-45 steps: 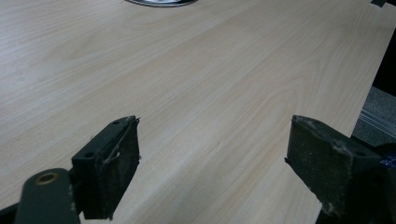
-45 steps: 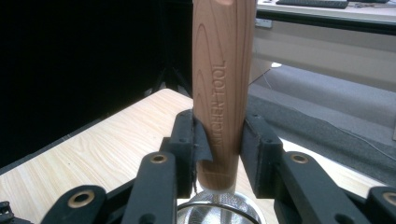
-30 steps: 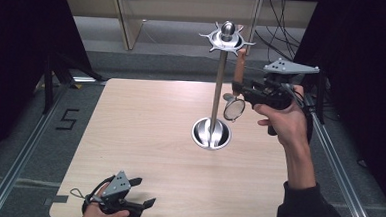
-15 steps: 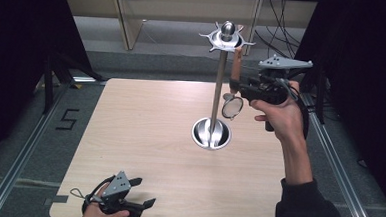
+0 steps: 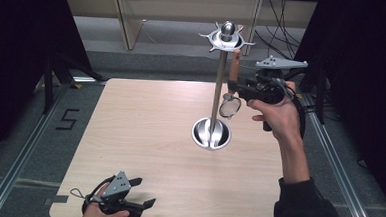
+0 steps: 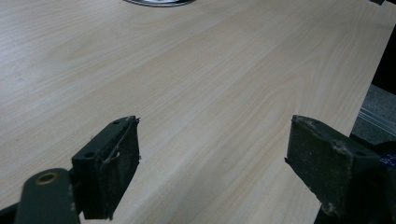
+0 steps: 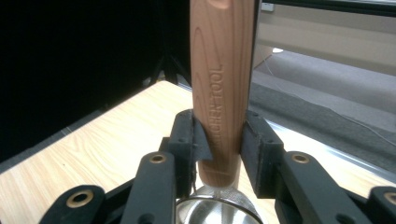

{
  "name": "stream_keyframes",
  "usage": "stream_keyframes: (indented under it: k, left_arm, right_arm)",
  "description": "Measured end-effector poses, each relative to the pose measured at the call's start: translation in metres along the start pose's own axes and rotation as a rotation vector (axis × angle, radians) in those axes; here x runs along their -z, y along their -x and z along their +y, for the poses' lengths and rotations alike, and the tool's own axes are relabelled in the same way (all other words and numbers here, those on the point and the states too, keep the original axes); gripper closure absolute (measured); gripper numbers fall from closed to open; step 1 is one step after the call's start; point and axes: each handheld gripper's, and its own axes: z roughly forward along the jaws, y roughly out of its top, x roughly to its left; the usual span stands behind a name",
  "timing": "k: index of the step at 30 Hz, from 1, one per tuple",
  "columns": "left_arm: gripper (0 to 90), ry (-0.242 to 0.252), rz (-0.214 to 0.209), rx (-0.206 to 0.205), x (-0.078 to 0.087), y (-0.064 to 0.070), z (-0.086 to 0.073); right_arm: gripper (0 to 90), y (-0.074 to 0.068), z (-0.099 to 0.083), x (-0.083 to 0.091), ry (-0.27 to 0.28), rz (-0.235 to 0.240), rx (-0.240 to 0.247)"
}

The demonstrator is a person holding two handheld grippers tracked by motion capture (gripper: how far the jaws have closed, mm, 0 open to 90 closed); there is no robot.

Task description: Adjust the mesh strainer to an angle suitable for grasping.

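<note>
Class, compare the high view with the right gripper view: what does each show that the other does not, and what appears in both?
High view alone: the stand with its hook ring, its round base on the table, the left gripper lying open near the front edge, and the person's arm. Right gripper view alone: the words stamped on the wooden handle and the fingers clamping it. Both: the right gripper holding the strainer upright, handle up.
</note>
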Motion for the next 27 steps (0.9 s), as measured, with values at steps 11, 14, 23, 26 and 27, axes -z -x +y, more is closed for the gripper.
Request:
stream_keyframes:
  k: [11,14,23,26,27]
  left_arm:
    - [16.5,-0.002,0.002,0.021,0.0,0.0,0.0]
    - [16.5,0.001,0.006,0.002,0.0,-0.001,0.0]
    - [16.5,-0.001,0.005,0.008,0.0,-0.001,0.0]
    - [16.5,-0.004,0.007,0.02,0.0,0.0,-0.001]
    - [16.5,-0.008,0.01,0.016,0.0,0.0,-0.001]
  right_arm:
    - [55.5,-0.002,-0.01,0.014,0.033,-0.014,0.038]
    - [49.8,-0.003,-0.014,0.018,0.029,-0.019,0.044]
    - [42.9,-0.008,-0.043,0.025,0.048,-0.063,0.083]
    - [41.6,-0.01,-0.054,0.024,0.055,-0.086,0.079]
    - [41.4,-0.01,-0.057,0.024,0.054,-0.078,0.074]
